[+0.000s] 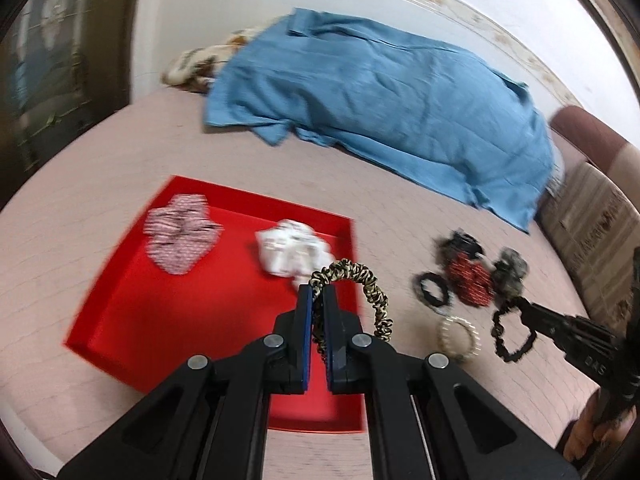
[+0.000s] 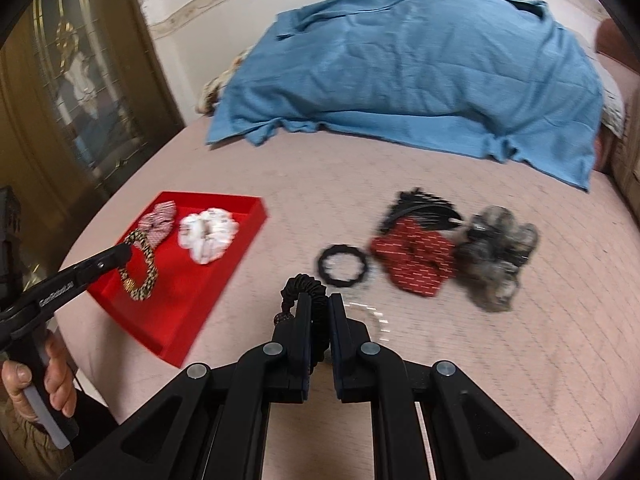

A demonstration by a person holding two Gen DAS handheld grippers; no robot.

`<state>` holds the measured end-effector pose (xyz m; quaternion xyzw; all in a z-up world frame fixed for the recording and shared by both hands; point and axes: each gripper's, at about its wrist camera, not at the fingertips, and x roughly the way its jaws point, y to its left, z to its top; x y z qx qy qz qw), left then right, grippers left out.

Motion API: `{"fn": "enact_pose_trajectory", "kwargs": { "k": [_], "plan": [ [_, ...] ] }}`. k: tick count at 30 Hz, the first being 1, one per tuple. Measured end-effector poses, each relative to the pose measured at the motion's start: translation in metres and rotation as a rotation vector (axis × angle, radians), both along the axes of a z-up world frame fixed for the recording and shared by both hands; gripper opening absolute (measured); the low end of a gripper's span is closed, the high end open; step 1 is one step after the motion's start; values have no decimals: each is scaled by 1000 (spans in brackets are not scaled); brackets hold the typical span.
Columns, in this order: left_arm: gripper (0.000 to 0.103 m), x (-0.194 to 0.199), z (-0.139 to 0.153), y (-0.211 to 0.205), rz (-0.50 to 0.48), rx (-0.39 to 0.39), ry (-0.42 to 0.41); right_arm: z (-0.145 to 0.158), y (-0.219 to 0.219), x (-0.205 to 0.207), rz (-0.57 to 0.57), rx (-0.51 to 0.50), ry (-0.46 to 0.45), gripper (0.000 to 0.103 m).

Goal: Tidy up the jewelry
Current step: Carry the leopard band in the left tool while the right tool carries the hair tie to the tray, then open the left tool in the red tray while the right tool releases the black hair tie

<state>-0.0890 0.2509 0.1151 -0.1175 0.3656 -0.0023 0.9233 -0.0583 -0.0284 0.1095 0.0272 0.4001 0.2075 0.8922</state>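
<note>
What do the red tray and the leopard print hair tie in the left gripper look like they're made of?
Red tray: looks like stiff card or plastic with a matte finish, judging by its flat floor and thin straight walls; which one is unclear. Leopard print hair tie: likely satin-type fabric gathered over elastic, given the ruffled puckers and faint sheen.

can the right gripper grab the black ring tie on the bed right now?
Probably not yet: the right gripper is shut on a black scrunchie. The black ring tie lies uncovered just ahead, so nothing else is in the way.
</note>
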Motion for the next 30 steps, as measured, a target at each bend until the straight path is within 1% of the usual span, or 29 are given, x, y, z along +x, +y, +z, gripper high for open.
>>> {"fn": "enact_pose_trajectory", "kwargs": {
  "k": [8, 12, 15, 18, 24, 27, 30],
  "plan": [
    [5, -2, -2, 49, 137, -2, 32, 4, 58, 3, 109, 39, 24, 9],
    [5, 2, -10, 62, 196, 28, 68, 3, 91, 9, 161, 55, 46, 9],
    [5, 6, -19, 69, 232, 60, 105, -4, 118, 16, 200, 59, 79, 9],
    [5, 9, -27, 77, 273, 93, 142, -18, 144, 23, 241, 72, 132, 9],
    [5, 9, -36, 96, 325, 86, 175, -48, 183, 35, 291, 95, 234, 9],
    [5, 10, -37, 102, 347, 91, 179, -59, 194, 39, 301, 94, 264, 9],
    [6, 9, -37, 106, 355, 87, 172, -64, 200, 39, 311, 87, 270, 11]
  ]
}}
